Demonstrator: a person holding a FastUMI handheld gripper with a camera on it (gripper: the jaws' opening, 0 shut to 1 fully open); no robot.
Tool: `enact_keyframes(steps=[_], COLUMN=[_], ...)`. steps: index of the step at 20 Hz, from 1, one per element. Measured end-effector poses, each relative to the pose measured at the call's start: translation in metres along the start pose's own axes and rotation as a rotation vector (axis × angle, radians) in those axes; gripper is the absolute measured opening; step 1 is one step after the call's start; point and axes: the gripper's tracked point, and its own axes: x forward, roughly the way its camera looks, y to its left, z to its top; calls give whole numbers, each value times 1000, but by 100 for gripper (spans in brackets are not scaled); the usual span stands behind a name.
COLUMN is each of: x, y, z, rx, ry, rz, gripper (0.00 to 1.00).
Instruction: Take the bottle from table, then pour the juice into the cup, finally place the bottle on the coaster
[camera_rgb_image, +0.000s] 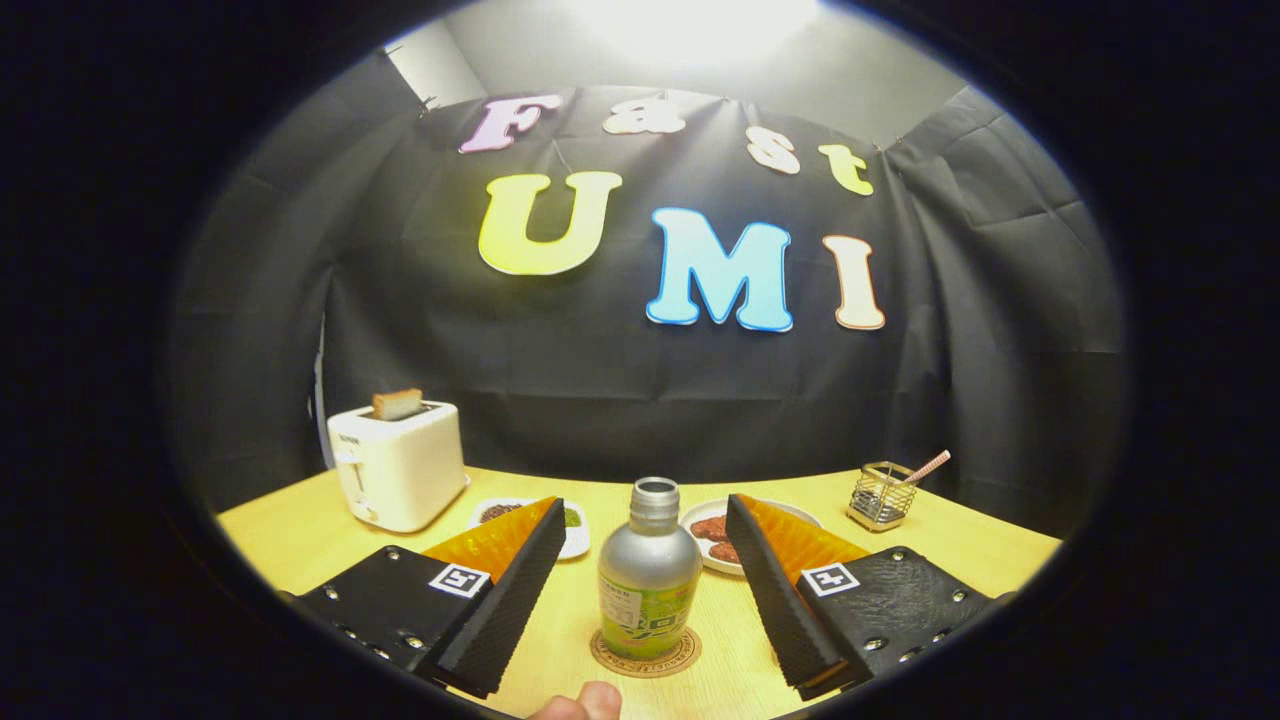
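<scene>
Hand-held gripper level, fingers spread clear of bottle on coaster

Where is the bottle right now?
In the gripper view, the bottle stands upright on the round coaster on the table, between the open tongs, which are not touching it. Two plates of food sit just behind it.

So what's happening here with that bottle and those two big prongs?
A person is holding a handheld gripper, and a fingertip shows at the near edge. The gripper is open, with its fingers on either side of a capless bottle and not touching it. The bottle stands upright on a round coaster on the wooden table. Beyond it are two plates of food, a toaster with a slice of bread and a small wire holder.
</scene>
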Motion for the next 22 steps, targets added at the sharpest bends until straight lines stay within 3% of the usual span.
enact_keyframes(steps=[6,10,13,17,22], x=[-61,-85,-100,-108,-123], y=[-23,-33,-49,-41,-46], z=[86,132,145,150,150], rx=[-79,-12,-49,-31,-28], ry=[-43,-77,-52,-50,-64], rz=[-53,-56,-95,-26,1], gripper=[98,97,97,97,97])
